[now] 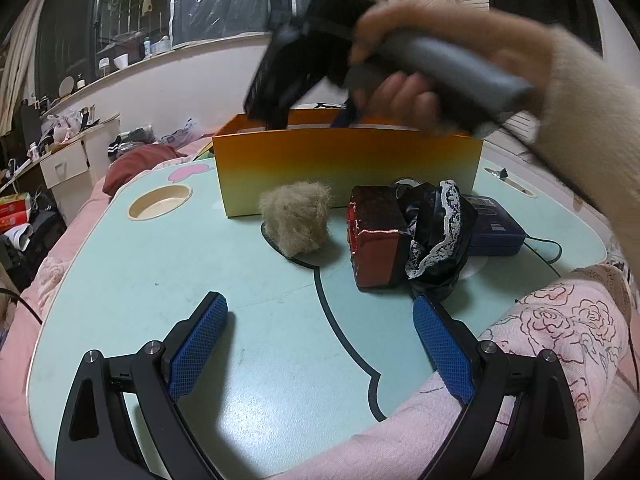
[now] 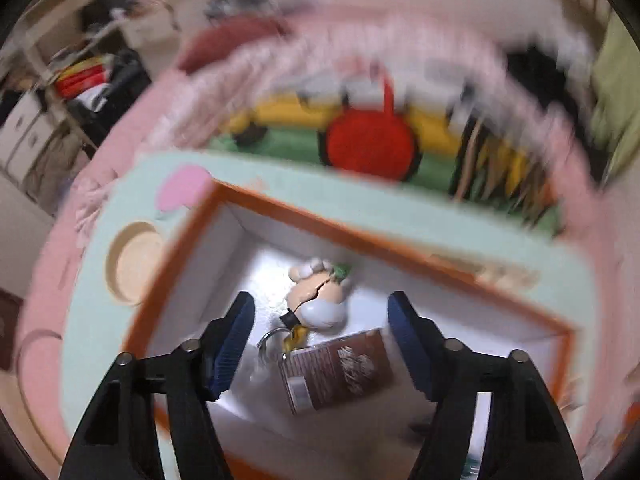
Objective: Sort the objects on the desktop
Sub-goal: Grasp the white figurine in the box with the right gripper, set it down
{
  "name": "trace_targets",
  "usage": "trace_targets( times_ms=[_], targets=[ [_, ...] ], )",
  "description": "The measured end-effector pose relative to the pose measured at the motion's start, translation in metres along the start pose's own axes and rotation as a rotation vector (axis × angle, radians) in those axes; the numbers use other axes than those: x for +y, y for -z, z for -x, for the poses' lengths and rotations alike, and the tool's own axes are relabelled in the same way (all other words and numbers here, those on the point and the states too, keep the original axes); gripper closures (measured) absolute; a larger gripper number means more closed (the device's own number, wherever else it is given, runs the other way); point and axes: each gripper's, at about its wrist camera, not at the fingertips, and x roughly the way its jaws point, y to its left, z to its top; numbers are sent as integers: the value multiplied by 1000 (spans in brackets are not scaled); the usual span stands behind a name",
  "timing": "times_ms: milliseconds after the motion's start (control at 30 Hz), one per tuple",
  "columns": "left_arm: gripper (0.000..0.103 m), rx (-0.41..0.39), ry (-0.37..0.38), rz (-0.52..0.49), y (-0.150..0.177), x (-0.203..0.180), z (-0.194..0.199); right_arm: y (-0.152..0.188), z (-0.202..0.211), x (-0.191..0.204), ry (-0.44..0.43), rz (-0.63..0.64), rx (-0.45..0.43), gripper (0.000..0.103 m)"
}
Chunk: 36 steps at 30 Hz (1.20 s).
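An orange box stands at the back of the mint table. In front of it lie a beige fur ball, a red-and-black box, a black lace-trimmed cloth and a blue device. My left gripper is open and empty above the table's near side. My right gripper is open, its fingers inside the orange box, above a cartoon keychain and a brown packet lying on the box floor. In the left wrist view the right gripper dips into the box.
A round cup recess sits at the table's left. Pink floral bedding surrounds the table. A cable runs from the blue device. The right wrist view is motion-blurred.
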Motion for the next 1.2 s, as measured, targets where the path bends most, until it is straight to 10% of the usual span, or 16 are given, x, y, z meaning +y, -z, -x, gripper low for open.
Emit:
trace_targets(
  times_ms=[67, 367, 533, 833, 967, 1200],
  targets=[
    [9, 0, 4, 1, 1, 0, 0, 2, 2, 0, 46, 33, -60, 68],
    [9, -2, 6, 1, 0, 0, 0, 100, 121, -4, -158, 180, -379, 68],
    [9, -2, 4, 0, 1, 1, 0, 149, 118, 11, -231, 280, -332, 68],
    [9, -2, 4, 1, 0, 0, 0, 131, 81, 10, -199, 202, -414, 68],
    [9, -2, 4, 1, 0, 0, 0, 152, 96, 12, -96, 243, -471, 28],
    [9, -2, 4, 1, 1, 0, 0, 229, 125, -10, -98, 235, -587, 28]
  ],
)
